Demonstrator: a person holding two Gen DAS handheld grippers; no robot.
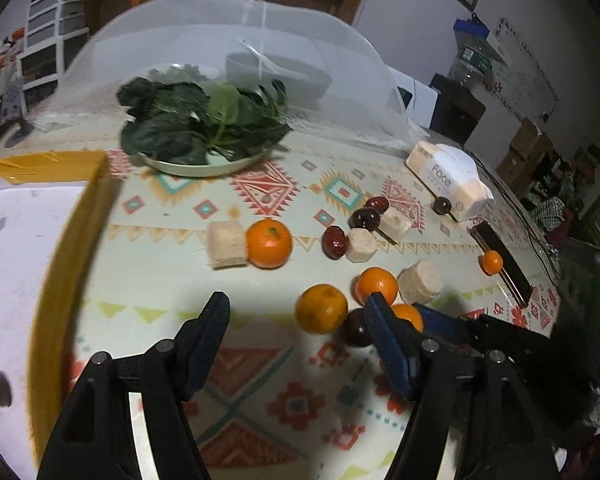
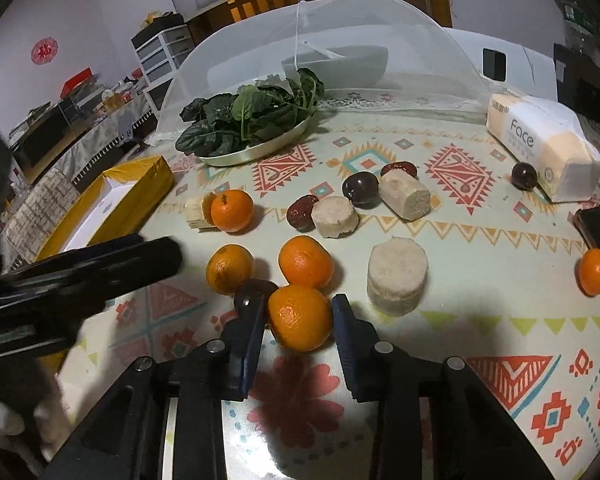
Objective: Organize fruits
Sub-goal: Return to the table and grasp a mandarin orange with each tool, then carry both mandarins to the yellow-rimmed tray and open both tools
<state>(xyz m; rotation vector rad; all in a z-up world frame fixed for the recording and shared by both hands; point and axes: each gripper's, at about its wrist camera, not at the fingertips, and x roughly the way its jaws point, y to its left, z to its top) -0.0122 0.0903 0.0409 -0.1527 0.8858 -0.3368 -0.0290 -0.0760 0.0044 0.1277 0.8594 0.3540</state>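
Observation:
Several oranges, dark plums, red dates and pale cut chunks lie on the patterned tablecloth. In the right wrist view my right gripper point(image 2: 298, 312) has its jaws closed around the nearest orange point(image 2: 299, 317), which rests on the cloth beside a dark plum point(image 2: 250, 295). Two more oranges point(image 2: 306, 262) point(image 2: 229, 269) lie just behind. In the left wrist view my left gripper point(image 1: 296, 312) is open and empty above the cloth, with an orange point(image 1: 321, 309) ahead. The right gripper point(image 1: 440, 328) shows there on the held orange point(image 1: 409, 315). The left gripper arm point(image 2: 80, 276) crosses the right view.
A yellow box with a white inside point(image 1: 16, 264) point(image 2: 112, 204) sits at the left. A plate of greens point(image 1: 204, 120) stands before a mesh food cover point(image 1: 236, 40). A tissue pack point(image 1: 448, 178) and a black phone point(image 1: 500, 260) lie at the right.

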